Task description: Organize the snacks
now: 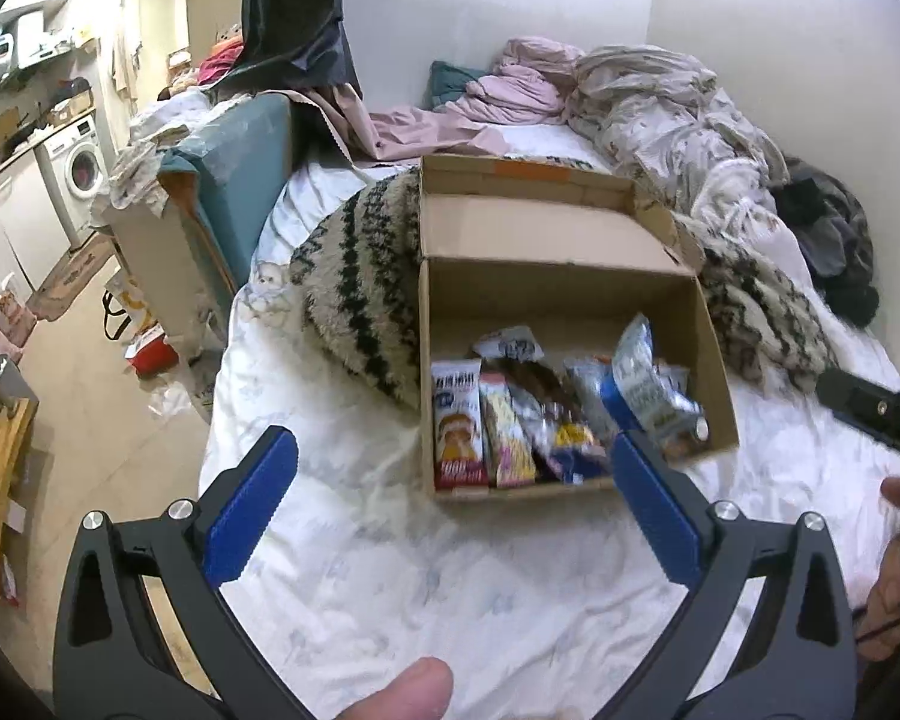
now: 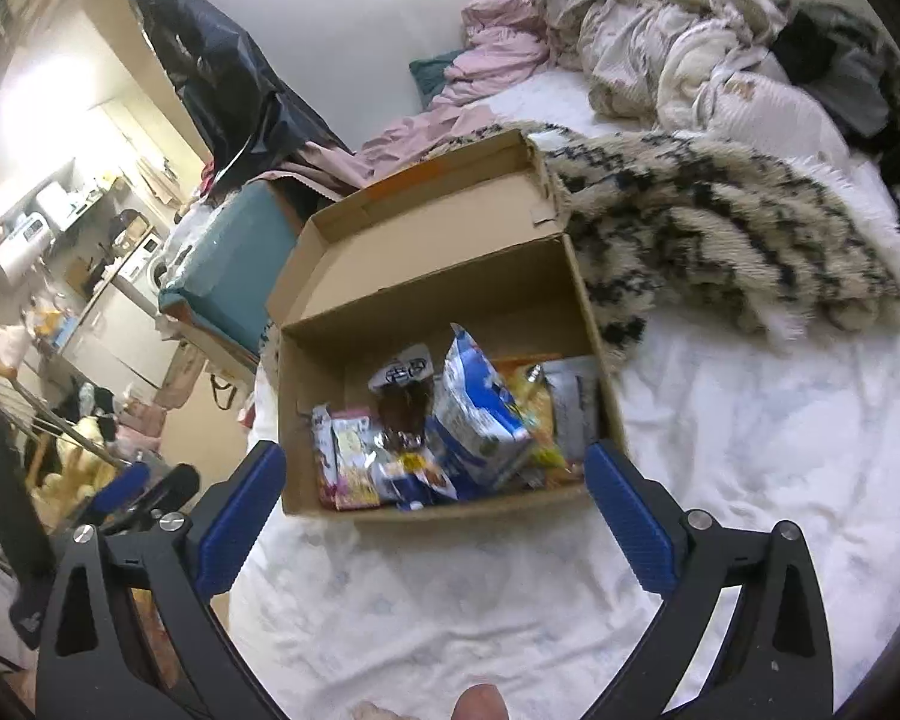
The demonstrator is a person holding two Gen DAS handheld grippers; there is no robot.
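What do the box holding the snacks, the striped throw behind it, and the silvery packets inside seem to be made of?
Box: plain brown corrugated cardboard, matte, with creased flaps and an orange tape strip. Striped throw: shaggy cream-and-black pile, probably synthetic fleece or faux fur. Silvery packets: crinkled, shiny film, likely foil-lined plastic.

Snack packets (image 1: 546,420) stand in the open box (image 1: 714,354) on the bed (image 1: 450,570), blanket (image 1: 354,282) behind.

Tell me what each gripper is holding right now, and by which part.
Nothing is held. The left gripper and right gripper are both open and empty, near the cardboard box of snacks.
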